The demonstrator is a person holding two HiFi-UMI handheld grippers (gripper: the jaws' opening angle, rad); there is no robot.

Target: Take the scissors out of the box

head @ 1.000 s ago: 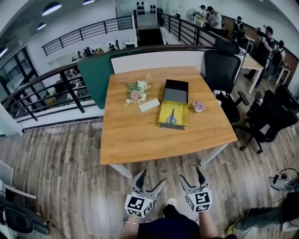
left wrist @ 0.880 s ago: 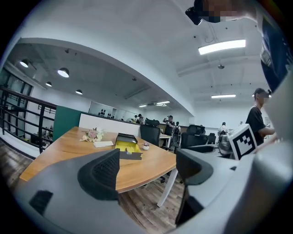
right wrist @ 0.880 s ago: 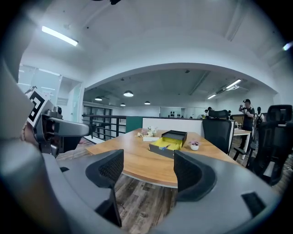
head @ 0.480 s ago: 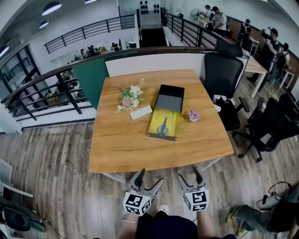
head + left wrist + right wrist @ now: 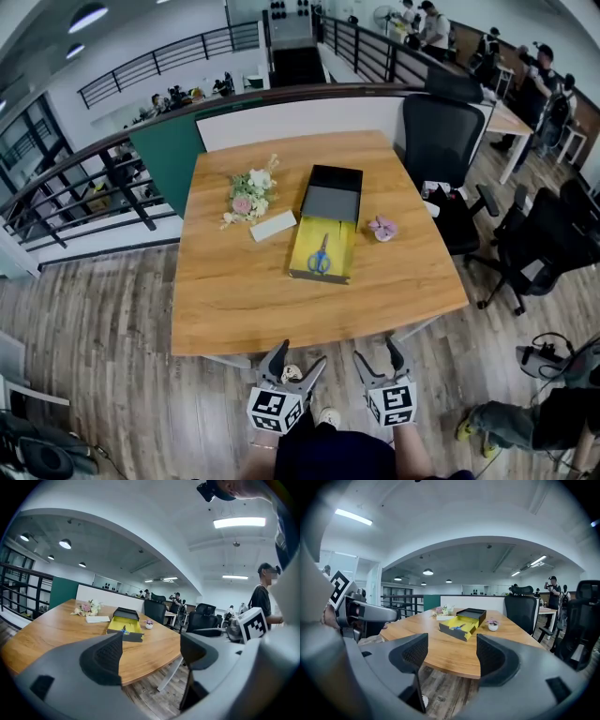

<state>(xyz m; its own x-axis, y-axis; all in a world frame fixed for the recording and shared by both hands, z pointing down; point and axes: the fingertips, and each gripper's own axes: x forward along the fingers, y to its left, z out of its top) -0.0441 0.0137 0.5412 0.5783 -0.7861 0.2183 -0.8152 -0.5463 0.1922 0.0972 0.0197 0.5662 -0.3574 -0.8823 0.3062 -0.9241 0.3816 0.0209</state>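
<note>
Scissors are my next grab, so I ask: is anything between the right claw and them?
Nothing visible stands between. The scissors lie in the open yellow box, and only bare table separates it from the open right claw beyond the near edge. The box's low near wall must be cleared.

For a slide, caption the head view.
Scissors in open yellow box on table; left gripper and right gripper hover short of it, jaws apart, the right's just narrowed slightly.

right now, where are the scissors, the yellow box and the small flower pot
scissors (image 5: 320, 259): head view, where the handles meet the blades.
yellow box (image 5: 339, 246): head view, bare yellow floor beside the scissors.
small flower pot (image 5: 382, 228): head view, its pink flowers.
</note>
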